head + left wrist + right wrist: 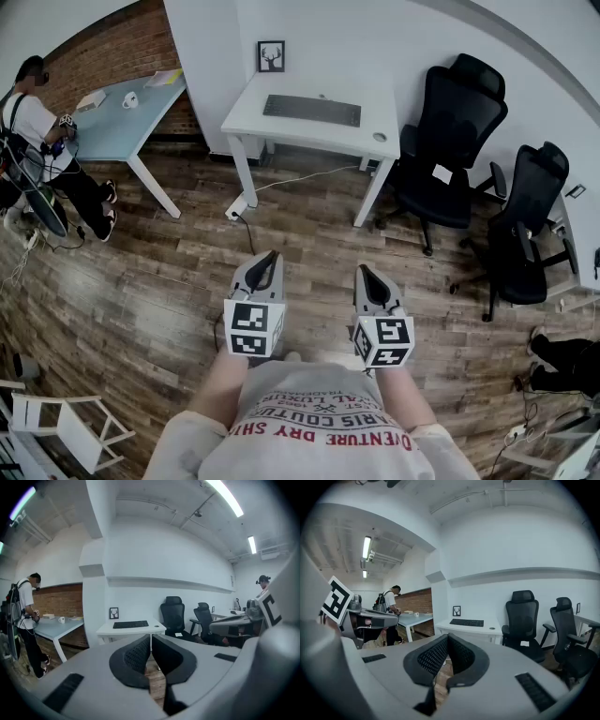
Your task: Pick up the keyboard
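Observation:
A dark keyboard lies on a white desk against the far wall, well ahead of me across the wooden floor. The keyboard appears small and distant in the left gripper view, and the keyboard likewise in the right gripper view. My left gripper and right gripper hang side by side close to my body, both shut and holding nothing. Their jaws meet at the tips in both gripper views.
Two black office chairs stand right of the white desk. A small framed picture sits at the desk's back. A light blue table stands at the left, where a person is busy. A cable runs over the floor.

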Tool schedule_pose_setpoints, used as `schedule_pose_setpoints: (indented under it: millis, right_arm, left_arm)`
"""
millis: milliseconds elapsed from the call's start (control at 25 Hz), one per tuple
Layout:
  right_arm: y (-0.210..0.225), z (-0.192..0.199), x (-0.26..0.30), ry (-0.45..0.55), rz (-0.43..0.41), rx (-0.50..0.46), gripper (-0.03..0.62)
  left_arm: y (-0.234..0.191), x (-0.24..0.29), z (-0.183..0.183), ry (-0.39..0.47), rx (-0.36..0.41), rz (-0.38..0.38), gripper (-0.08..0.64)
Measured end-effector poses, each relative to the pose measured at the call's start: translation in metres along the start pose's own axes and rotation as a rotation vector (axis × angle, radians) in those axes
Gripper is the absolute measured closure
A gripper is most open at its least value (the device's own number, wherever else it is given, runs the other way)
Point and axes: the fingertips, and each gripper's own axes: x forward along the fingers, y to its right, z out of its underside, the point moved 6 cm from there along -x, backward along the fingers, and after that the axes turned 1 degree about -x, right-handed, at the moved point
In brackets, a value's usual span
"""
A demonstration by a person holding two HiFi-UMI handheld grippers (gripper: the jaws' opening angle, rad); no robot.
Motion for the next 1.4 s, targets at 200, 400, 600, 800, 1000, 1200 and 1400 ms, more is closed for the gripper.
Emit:
schedule_pose_setpoints:
  millis: [200,400,600,800,1000,1200,1400]
  right_arm:
    - [0.0,-0.003,0.011,-0.004,-0.001,-0.003,0.568]
    - [-0.01,-0.001,0.025,-0.019,0.001,0.003,0.568]
    - [-0.022,0.004,0.039,-0.024,0.041,0.013,0.567]
    - [-0.025,0.013,0.054,-0.057,0.054,0.027,0.566]
    - [-0.017,0.014,0.077,-0.081,0.048,-0.002,0.566]
    - [0.006,0.013,0.116,-0.083,0.017,0.004,0.566]
    - [0.044,-0.001,0.167,-0.079,-0.008,0.008,0.566]
  left_arm:
    - [-0.008,0.007,-0.002,0.003,-0.006,0.001,0.525]
    - [-0.028,0.012,0.0,0.005,-0.008,-0.017,0.525]
    - [-0.053,0.015,0.006,0.002,-0.027,-0.016,0.525]
    - [-0.072,0.024,0.02,-0.033,-0.049,-0.02,0.525]
    - [-0.085,0.042,0.024,-0.045,-0.079,-0.04,0.525]
    - [-0.093,0.078,0.017,-0.051,-0.073,-0.074,0.525]
    - [-0.099,0.127,-0.001,-0.049,-0.073,-0.106,0.525]
